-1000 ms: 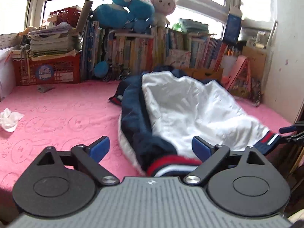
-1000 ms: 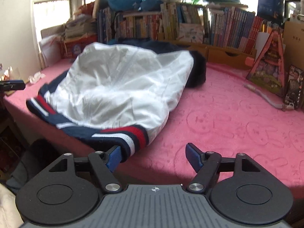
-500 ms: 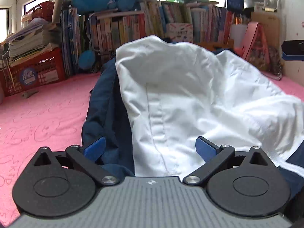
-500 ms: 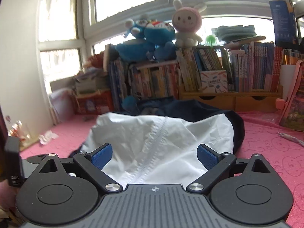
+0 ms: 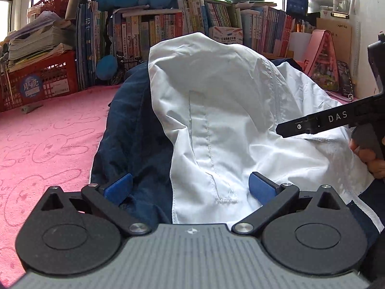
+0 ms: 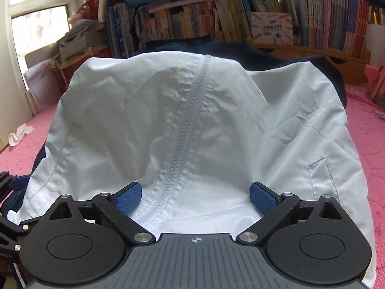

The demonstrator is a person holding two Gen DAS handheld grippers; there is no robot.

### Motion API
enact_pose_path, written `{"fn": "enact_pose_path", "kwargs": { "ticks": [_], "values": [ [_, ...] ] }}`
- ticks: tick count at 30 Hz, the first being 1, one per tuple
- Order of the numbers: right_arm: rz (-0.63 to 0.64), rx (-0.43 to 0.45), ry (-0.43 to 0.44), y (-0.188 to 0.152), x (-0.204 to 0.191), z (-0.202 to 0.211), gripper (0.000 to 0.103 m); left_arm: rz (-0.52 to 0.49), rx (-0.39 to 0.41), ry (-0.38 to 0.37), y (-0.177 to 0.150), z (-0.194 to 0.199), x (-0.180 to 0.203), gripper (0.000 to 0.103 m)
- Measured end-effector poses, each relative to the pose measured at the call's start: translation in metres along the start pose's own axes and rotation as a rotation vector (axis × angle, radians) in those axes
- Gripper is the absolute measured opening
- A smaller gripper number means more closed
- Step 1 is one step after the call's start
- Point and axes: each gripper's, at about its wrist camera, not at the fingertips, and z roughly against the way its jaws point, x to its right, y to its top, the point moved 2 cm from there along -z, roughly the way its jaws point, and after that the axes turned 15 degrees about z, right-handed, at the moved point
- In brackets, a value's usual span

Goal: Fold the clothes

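Fingers of the left gripper (image 5: 190, 187) stood wide apart, one blue pad over the navy shell and one over the white lining of the jacket (image 5: 211, 110), gripping nothing. The right gripper (image 6: 195, 196) was likewise spread, straddling the zip (image 6: 185, 142) with cloth between its pads but not pinched. The jacket lay humped on the pink bedcover (image 5: 48, 132), lining up, its near edge hanging toward both grippers and its far end reaching the row of books (image 6: 182, 21). Its long axis ran away from the cameras, following the zip — hem or cuff end nearest, I judged, since a striped rib showed low at the left of the right view. Whether this heap was being opened out or already half folded could not be told. To handle it well, each gripper should close on one layer edge only, at matching points either side of the zip, so the cloth moves level and the slippery lining does not bunch.
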Motion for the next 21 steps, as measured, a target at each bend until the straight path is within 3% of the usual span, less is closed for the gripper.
{"fn": "enact_pose_path", "kwargs": {
  "ticks": [2,7,11,13,17,21],
  "values": [
    [-0.003,0.003,0.025,-0.001,0.002,-0.002,0.103,0.032,-0.021,-0.048,0.008,0.005,-0.005,0.103],
    [0.029,-0.006,-0.004,0.001,-0.005,-0.002,0.103,0.359,0.037,-0.290,0.070,0.019,-0.051,0.103],
    [0.038,-0.009,-0.015,0.001,-0.007,-0.002,0.103,0.467,0.078,-0.173,0.133,-0.015,-0.079,0.103],
    [0.039,-0.010,-0.017,0.002,-0.008,-0.002,0.103,0.418,0.100,-0.074,0.157,-0.044,-0.078,0.103],
    [0.034,-0.005,-0.018,0.001,-0.007,-0.002,0.103,0.316,0.032,0.033,0.181,-0.108,-0.052,0.103],
    [0.015,0.007,-0.011,0.000,-0.004,0.000,0.103,0.074,-0.088,0.159,0.165,-0.164,-0.002,0.101]
  ]
}}
